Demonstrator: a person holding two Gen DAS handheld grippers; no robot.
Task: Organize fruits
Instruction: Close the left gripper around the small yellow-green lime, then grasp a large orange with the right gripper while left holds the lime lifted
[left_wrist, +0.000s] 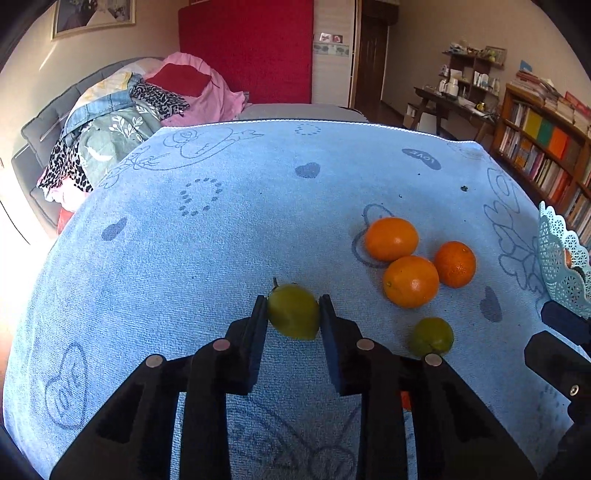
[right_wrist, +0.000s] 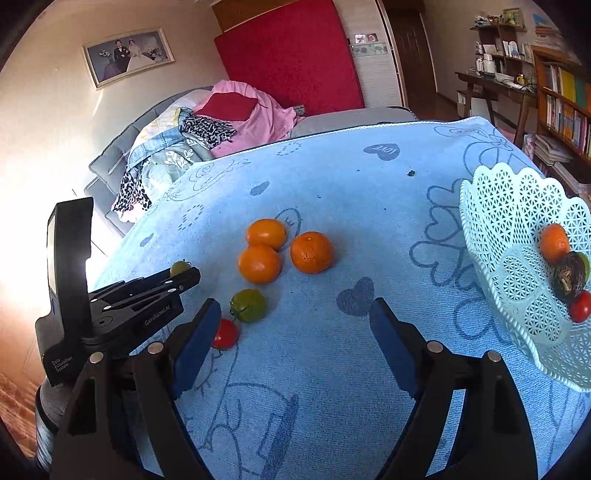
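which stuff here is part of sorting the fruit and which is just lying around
Job: green fruit in the left gripper, three oranges, second green fruit, red tomato, basket, right gripper.
Lying about: clothes pile, bookshelf, framed photo.

Right gripper (right_wrist: 295, 325): black angular frame, blue pads (right_wrist: 391, 343), round silver pins. Left gripper (left_wrist: 293, 314): black body with white lettering and an upright dark panel.

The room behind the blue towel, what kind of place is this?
Probably a bedroom or living room in a home: a grey sofa bed heaped with clothes, a framed wedding photo on the wall, and a full bookshelf beside a cluttered desk.
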